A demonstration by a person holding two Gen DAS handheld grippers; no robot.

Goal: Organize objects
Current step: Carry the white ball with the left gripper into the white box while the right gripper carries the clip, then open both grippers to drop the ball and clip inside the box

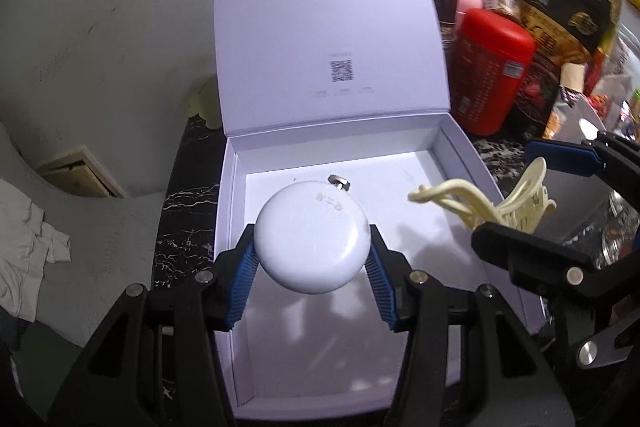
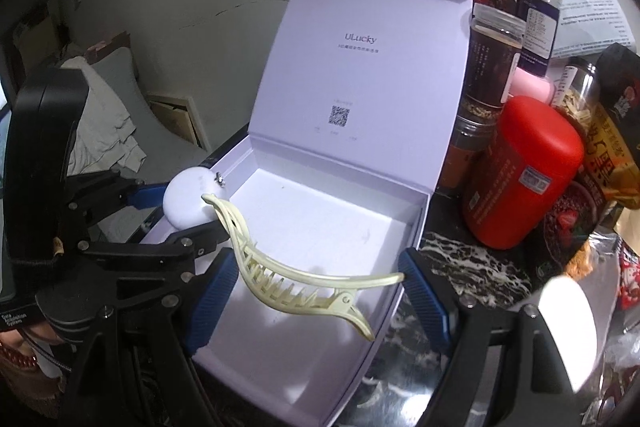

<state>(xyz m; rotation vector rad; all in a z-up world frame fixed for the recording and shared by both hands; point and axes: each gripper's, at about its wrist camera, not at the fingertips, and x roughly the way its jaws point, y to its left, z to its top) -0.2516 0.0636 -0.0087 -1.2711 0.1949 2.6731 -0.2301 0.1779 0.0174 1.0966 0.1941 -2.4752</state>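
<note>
Left gripper (image 1: 312, 259): the blue ribbed pads (image 1: 244, 283) are pressed against opposite sides of a white round case (image 1: 312, 237), which hangs above the floor of the open white box (image 1: 236, 267). A small metal fitting (image 1: 339, 183) projects from the far edge of the case.

Right gripper (image 2: 320, 287): the blue pads (image 2: 212, 303) pinch a cream hair claw clip (image 2: 308, 275) by its two ends. The clip lies crosswise between the pads, teeth downward, above the near part of the box interior. In the left wrist view the same clip (image 1: 492, 199) appears over the right wall of the box.

Box: the hinged lid (image 2: 360, 59) stands upright at the far side. Its inner face carries the print "ULucky" and a QR code (image 2: 339, 115). The box sits on a black marble-pattern counter (image 2: 468, 263).

Right of the box, on the counter: a red canister (image 2: 520, 175) stands upright, close beside the box wall. Behind it stand clear jars with dark contents (image 2: 496, 63), a pink-capped item (image 2: 530, 83) and printed food packets (image 2: 612, 131).
</note>
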